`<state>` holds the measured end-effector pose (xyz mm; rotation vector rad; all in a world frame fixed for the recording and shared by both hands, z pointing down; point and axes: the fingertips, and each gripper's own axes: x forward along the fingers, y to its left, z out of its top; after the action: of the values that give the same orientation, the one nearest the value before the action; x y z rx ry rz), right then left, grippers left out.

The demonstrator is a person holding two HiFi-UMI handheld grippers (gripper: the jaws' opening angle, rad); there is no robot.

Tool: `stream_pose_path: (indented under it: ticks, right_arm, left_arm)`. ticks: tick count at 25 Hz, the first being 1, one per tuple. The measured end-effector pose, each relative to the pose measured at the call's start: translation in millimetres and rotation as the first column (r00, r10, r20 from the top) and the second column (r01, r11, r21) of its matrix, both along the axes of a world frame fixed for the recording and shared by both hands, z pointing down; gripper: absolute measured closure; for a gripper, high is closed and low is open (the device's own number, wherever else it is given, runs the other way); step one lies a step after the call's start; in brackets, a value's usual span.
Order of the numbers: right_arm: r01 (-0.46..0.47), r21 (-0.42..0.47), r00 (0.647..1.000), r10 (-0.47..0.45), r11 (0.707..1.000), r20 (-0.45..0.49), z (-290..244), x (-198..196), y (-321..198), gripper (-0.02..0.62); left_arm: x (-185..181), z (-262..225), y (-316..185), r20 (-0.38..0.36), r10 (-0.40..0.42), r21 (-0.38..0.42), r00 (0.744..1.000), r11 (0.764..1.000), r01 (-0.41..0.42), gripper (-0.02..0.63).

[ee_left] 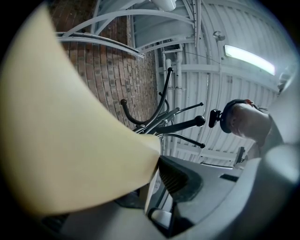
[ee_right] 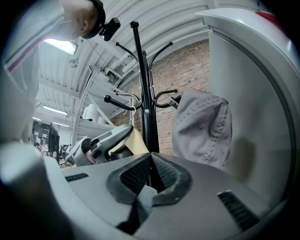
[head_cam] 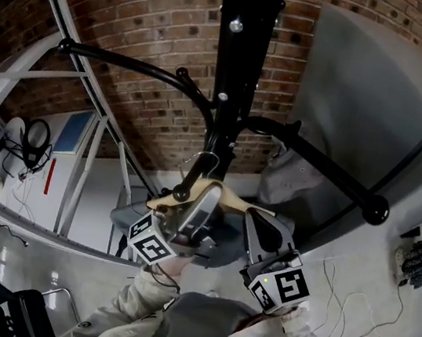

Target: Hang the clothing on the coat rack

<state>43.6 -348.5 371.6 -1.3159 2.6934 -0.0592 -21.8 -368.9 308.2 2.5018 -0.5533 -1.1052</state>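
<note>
I look up at the black coat rack [head_cam: 231, 64], whose pole also stands in the right gripper view [ee_right: 143, 93]. My left gripper [head_cam: 197, 215] is shut on a pale wooden hanger [head_cam: 226, 196] close to the pole. The hanger's metal hook [head_cam: 201, 158] rises beside a lower rack arm's knob [head_cam: 181, 194]. In the left gripper view the hanger [ee_left: 61, 131] fills the left side, against my left gripper [ee_left: 157, 164]. My right gripper [head_cam: 264, 236] is just right of the hanger, shut and empty, its pads [ee_right: 161, 173] meeting. A grey buttoned garment [ee_right: 201, 126] hangs from a rack arm [head_cam: 322, 169].
A brick wall [head_cam: 155, 20] stands behind the rack. A pale grey panel [head_cam: 373, 94] rises on the right. White curved metal beams [head_cam: 77, 63] cross on the left. My sleeves [head_cam: 142, 304] are at the bottom. Cables [head_cam: 347, 312] trail at lower right.
</note>
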Motion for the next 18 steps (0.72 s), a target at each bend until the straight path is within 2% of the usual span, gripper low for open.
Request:
stream_pose_path:
  ticks: [7,18]
  right_arm:
    - [0.015,-0.009,1.000,-0.015,1.000,0.011,1,6,2,0.571]
    - [0.031,-0.031,0.999,-0.030,0.999,0.018,2,22,13,0.571]
  left_arm:
    - [1,1,-3,0.008,-0.026,0.003,1.000,1.000,0.026,0.508]
    - [-1,6,-4,0.006,-0.125,-0.034,0.992,0.992,0.125,0.486]
